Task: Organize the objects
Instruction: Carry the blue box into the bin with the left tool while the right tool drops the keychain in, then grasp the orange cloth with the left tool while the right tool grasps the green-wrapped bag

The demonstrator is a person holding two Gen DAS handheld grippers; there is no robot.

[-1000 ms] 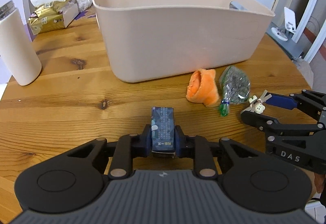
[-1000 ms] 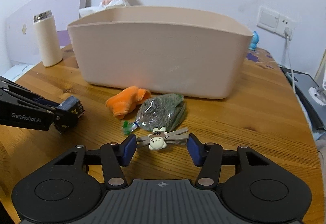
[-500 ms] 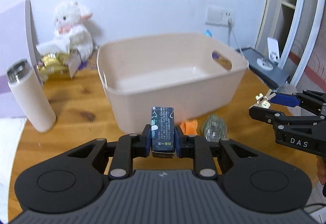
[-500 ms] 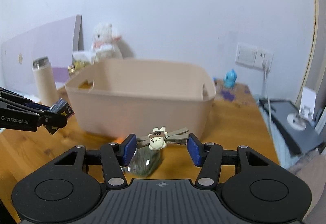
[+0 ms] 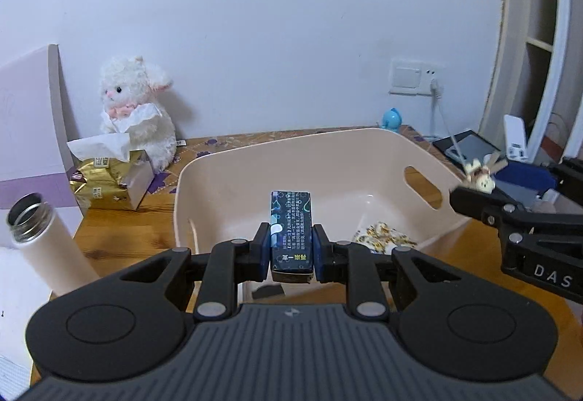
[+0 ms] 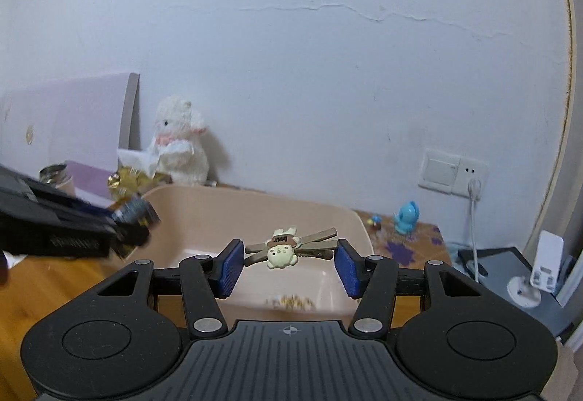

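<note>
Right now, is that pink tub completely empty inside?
No. A small yellow-patterned packet lies on the floor of the tub, seen from the left wrist camera.

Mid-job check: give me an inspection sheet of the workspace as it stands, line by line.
Surface: wooden table, patterned mat at the back.
Job's things: beige bin holding a yellow-patterned packet; dark small box and bunny hair clip both held above the bin.
Clutter: white plush, gold tissue pack, open white flask, blue figurine.
Grippers: left hand-held gripper shut on the box; right hand-held gripper clamps the clip end to end.
Cables: white cable plugged into the wall socket.
Surroundings: white wall, lilac board at left, tablet on a side surface.
</note>
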